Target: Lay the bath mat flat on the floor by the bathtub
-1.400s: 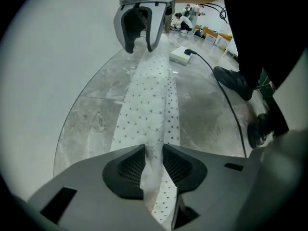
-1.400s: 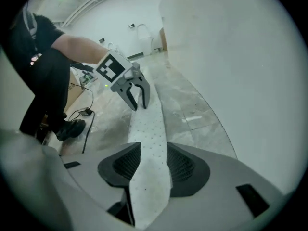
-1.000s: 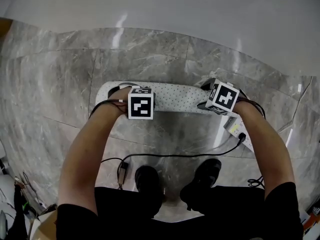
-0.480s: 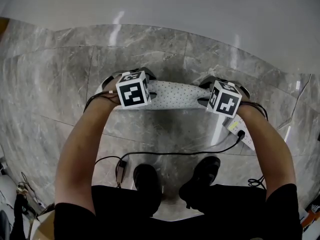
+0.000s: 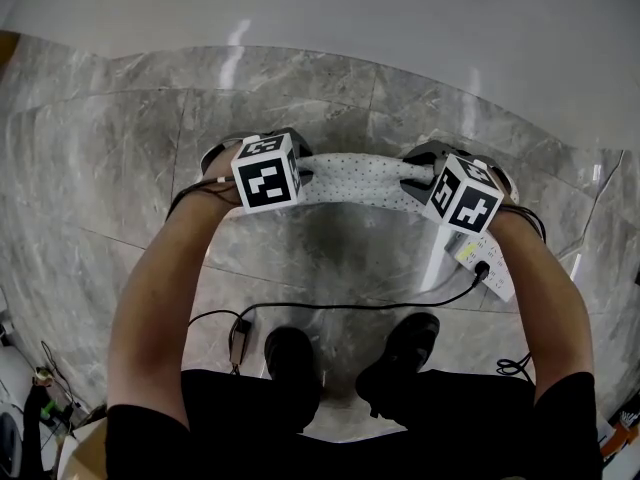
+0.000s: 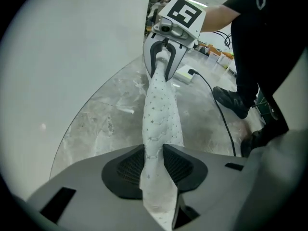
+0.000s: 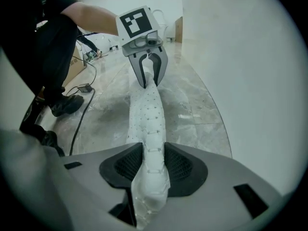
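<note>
Left tool point(image 6: 154, 150), right tool point(image 7: 154, 150): closing grips

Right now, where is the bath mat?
In the head view the bath mat is stretched between the left gripper and right gripper, whose jaws have just been closing on its ends, over the marble floor beside the white bathtub.

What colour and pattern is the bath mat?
The bath mat is white with small dark dots, clearest in the right gripper view.

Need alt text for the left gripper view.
A white dotted bath mat, bunched into a strip, is clamped in the left gripper and stretches over the grey floor to the right gripper, which grips its far end. Both sets of jaws have just been closing.
</note>
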Motion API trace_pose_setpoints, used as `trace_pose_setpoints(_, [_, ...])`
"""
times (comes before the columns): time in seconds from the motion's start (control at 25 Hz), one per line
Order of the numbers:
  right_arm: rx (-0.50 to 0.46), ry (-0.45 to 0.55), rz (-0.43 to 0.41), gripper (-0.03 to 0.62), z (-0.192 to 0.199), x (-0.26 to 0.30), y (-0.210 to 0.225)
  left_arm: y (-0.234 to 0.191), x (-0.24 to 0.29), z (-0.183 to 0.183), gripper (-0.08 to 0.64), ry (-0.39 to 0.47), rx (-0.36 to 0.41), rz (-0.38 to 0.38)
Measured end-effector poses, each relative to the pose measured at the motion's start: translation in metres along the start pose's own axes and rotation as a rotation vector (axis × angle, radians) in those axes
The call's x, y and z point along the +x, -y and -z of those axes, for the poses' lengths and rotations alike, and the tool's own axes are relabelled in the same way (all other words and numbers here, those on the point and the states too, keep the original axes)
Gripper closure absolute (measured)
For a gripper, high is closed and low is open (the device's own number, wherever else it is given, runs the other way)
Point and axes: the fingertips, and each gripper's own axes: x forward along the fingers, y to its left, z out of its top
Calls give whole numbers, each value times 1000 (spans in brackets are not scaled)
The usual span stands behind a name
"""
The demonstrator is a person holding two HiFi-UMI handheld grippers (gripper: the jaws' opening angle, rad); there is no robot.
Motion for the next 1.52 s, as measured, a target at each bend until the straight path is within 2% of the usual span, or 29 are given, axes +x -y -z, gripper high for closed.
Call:
trace_pose_setpoints(0.16, [-37,11,39,464,-3,-6,5,-4,-5,-3,434,-1,29,-38])
trace_pose_setpoints(0.28, [-5,39,131,483,-6,-13,23,-20,-16,-8,437,27,18,-111])
trace_pose_setpoints(0.4, [57,65,247,485,-9,-21,47,-43,-27,-15,430,32,38,-241])
trace_pose_setpoints(0.6, [123,96,459,483,-10,-40,86,-80,-56,-35,420,16,135,-534])
trace_pose_setpoints(0.68, [160,89,508,452,-8,-43,99,-93,-66,-41,409,0,179,-637])
trace_pose_setpoints(0.84, [183,93,569,365,-7,-46,110,-108,-71,-43,400,-44,232,-740])
trace_pose_setpoints(0.92, [177,113,623,360,-7,-55,113,-113,-69,-42,402,-47,230,-758])
trace_pose_setpoints(1.0, [138,140,656,360,-13,-62,111,-116,-65,-40,400,-55,223,-761])
trace_pose_setpoints(1.04, [104,152,636,362,-18,-60,103,-117,-62,-38,406,-67,223,-761])
trace_pose_setpoints(1.08, [61,155,578,365,-24,-51,88,-118,-60,-35,402,-79,226,-762])
trace_pose_setpoints(1.16, [-36,116,386,370,-29,-17,44,-115,-54,-31,373,-91,233,-748])
trace_pose_setpoints(1.24, [-119,42,206,370,-22,18,-1,-103,-41,-28,368,-86,238,-687])
trace_pose_setpoints(1.28, [-143,12,146,368,-17,31,-19,-92,-31,-28,368,-80,242,-633])
trace_pose_setpoints(1.36, [-154,-24,79,368,-7,47,-40,-62,-6,-25,368,-71,240,-467])
trace_pose_setpoints(1.44, [-141,-44,55,367,-2,55,-47,-29,19,-18,353,-64,198,-275])
trace_pose_setpoints(1.52, [-116,-58,49,364,0,58,-45,-3,34,-12,333,-48,155,-146])
